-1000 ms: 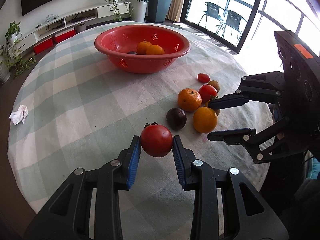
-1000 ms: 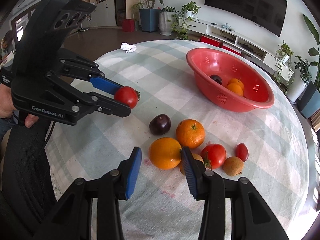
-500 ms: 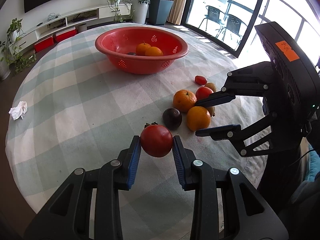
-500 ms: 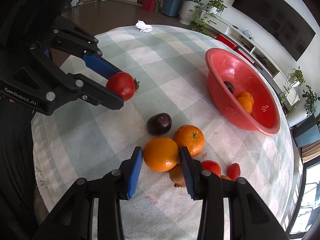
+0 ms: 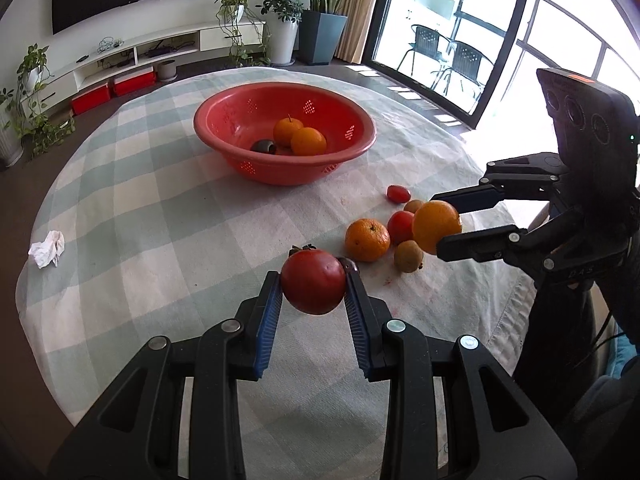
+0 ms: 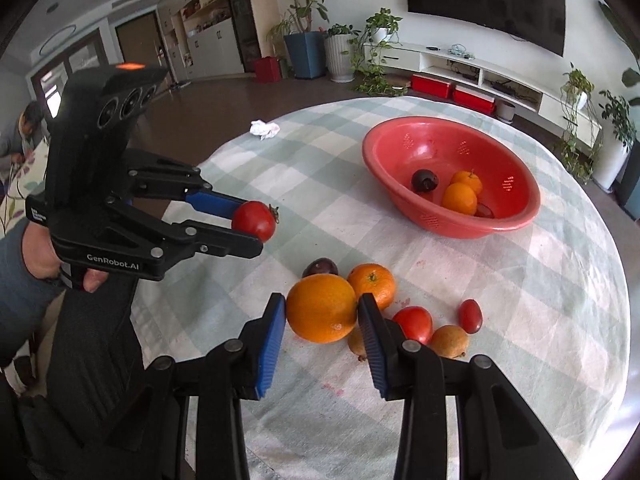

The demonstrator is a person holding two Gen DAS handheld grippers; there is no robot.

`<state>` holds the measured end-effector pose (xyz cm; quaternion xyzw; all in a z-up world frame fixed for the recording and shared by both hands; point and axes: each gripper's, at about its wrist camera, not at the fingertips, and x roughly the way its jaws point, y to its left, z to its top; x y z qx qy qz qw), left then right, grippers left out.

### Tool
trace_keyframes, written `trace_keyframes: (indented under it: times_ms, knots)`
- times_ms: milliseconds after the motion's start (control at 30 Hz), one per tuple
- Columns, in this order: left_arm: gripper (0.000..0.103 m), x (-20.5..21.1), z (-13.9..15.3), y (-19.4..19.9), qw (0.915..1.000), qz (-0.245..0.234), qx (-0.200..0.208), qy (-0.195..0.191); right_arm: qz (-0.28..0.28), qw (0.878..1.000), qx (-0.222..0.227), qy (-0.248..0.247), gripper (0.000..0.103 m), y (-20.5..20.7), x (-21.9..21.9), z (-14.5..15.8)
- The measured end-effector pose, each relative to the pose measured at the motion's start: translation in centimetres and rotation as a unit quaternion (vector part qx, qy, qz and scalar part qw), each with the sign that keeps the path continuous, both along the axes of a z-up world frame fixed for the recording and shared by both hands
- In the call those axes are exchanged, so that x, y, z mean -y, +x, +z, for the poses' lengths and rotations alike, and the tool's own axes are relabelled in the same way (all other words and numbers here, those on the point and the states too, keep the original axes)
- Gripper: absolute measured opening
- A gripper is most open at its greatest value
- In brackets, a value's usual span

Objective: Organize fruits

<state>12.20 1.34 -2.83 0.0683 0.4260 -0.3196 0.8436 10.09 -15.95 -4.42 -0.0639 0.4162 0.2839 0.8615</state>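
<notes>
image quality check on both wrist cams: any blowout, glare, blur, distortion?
Left wrist view: the windows are blown out and wash the tablecloth white on that side; bowl and fruit stay sharp. Right wrist view: even light, soft shadows under the loose fruit, a bright patch on the tablecloth's near right edge. Both views: strong fisheye bending, dark corners, no motion blur.

Bowl (image 5: pixel 285 128) far side of table (image 5: pixel 160 216), three fruits in it; loose fruits (image 5: pixel 367 239) on cloth between bowl and my right gripper (image 6: pixel 322 318).
</notes>
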Motion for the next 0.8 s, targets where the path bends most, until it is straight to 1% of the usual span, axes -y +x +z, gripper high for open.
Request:
trace_keyframes:
  times_ms: [133, 233, 300, 400, 533, 567, 633, 733, 800]
  knots:
    - [0.030, 0.2, 2.2, 2.6, 0.9998, 0.007, 0.015, -0.007, -0.060, 0.998, 0.010, 0.031, 0.040, 2.1, 3.2, 2.1]
    - [0.030, 1.1, 3.7, 5.4, 0.9995, 0.015, 0.027, -0.002, -0.100, 0.993, 0.021, 0.059, 0.040, 4.6, 5.2, 4.0]
    - [0.030, 2.2, 4.5, 7.3, 0.9993, 0.016, 0.034, 0.003, -0.122, 0.989, 0.015, 0.084, 0.040, 6.7, 6.2, 4.8]
    - [0.030, 4.4, 4.8, 9.7, 0.9988, 0.015, 0.039, 0.026, -0.144, 0.984, -0.005, 0.106, 0.040, 10.2, 6.8, 4.9]
    - [0.030, 7.1, 3.5, 11.6, 0.9981, 0.002, 0.035, 0.052, -0.156, 0.984, -0.022, 0.084, 0.040, 13.6, 5.9, 3.6]
    - [0.030, 7.3, 3.2, 11.8, 0.9979, 0.001, 0.035, 0.054, -0.159, 0.984, -0.026, 0.079, 0.040, 14.3, 5.7, 3.2]
    - [0.030, 6.9, 3.1, 11.5, 0.9984, 0.000, 0.035, 0.045, -0.167, 0.983, -0.029, 0.074, 0.040, 15.0, 5.7, 2.5]
    - [0.031, 5.7, 3.2, 9.1, 0.9982, -0.014, 0.033, 0.048, -0.159, 0.984, -0.016, 0.072, 0.040, 14.5, 5.7, 2.7]
    - [0.044, 5.4, 1.8, 7.6, 0.9975, -0.031, 0.015, 0.061, -0.150, 0.987, 0.005, 0.056, 0.040, 13.8, 5.6, 3.1]
